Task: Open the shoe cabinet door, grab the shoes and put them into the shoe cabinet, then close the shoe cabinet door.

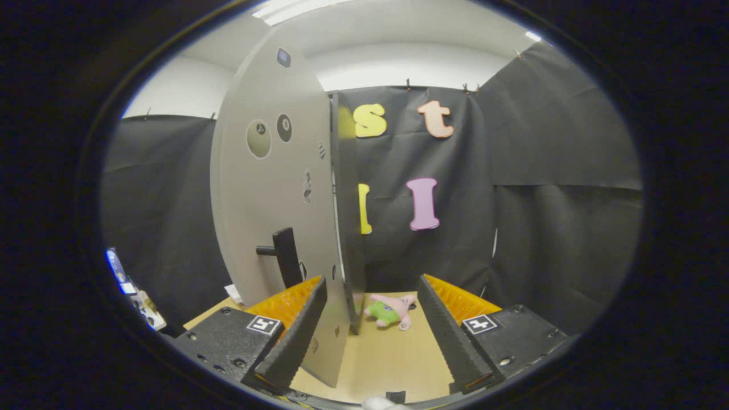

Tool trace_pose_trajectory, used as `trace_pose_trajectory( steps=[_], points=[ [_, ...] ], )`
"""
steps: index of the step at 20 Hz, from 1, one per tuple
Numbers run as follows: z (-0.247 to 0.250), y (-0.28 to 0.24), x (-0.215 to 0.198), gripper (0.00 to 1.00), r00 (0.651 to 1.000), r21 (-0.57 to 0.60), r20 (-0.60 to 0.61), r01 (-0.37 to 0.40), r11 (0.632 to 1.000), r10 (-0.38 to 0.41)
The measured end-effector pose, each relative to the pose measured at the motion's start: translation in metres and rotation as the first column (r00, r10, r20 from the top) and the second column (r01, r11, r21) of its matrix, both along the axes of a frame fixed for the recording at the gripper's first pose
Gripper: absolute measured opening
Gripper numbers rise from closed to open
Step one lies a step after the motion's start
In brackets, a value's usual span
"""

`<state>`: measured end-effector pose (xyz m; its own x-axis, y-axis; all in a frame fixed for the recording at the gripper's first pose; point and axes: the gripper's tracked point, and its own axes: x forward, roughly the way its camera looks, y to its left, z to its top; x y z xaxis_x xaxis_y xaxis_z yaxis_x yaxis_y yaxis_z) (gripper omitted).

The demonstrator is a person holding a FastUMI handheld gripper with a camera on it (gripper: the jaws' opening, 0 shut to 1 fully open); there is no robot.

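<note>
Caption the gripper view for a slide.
Open gripper straddles the edge of the swung-open grey cabinet door with black handle; pink-and-green plush toy beyond.

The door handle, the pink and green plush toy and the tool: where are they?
door handle (286, 256): gripper view, on its upright black bar.
plush toy (390, 311): gripper view, on its body, beyond the fingers.
tool (370, 341): gripper view, midway between its fingertips; fingers spread open, the door's edge between them.

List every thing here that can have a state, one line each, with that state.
cabinet door: swung open, its edge towards the camera, reaching in between the fingers.
door handle: free, nothing gripping it.
gripper: open, fingers spread, pressing on nothing.
plush toy: lying on the wooden surface, beyond the fingers.
</note>
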<state>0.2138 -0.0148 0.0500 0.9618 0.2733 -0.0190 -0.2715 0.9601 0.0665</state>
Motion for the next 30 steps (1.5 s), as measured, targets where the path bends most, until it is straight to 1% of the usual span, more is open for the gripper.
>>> trace_pose_trajectory(
  steps=[2, 4, 7, 9, 13, 15, 18, 23, 26, 30],
  points=[
    [0.002, 0.007, 0.008, 1.00, 0.998, -0.008, 0.002, -0.055, 0.998, 0.055],
    [0.004, 0.017, 0.009, 1.00, 0.996, -0.020, 0.008, -0.091, 0.996, 0.092],
    [0.004, 0.027, 0.010, 0.99, 0.996, -0.057, 0.013, -0.087, 0.995, 0.088],
    [0.004, 0.030, 0.003, 0.96, 0.998, -0.069, 0.019, -0.054, 0.996, 0.056],
    [0.002, 0.054, -0.004, 0.96, 1.000, -0.036, -0.009, 0.004, 0.999, -0.005],
    [0.004, 0.073, -0.008, 0.96, 0.999, -0.035, -0.011, 0.029, 0.999, -0.030],
    [0.003, 0.113, -0.011, 0.96, 0.999, -0.023, -0.012, 0.031, 0.999, -0.032],
    [0.002, 0.190, -0.002, 0.96, 1.000, -0.040, -0.017, -0.010, 0.999, 0.010],
    [0.000, 0.235, 0.017, 0.96, 0.998, -0.058, -0.014, -0.069, 0.996, 0.068],
    [0.007, 0.267, 0.025, 0.98, 0.997, -0.070, -0.001, -0.079, 0.994, 0.079]
  ],
)
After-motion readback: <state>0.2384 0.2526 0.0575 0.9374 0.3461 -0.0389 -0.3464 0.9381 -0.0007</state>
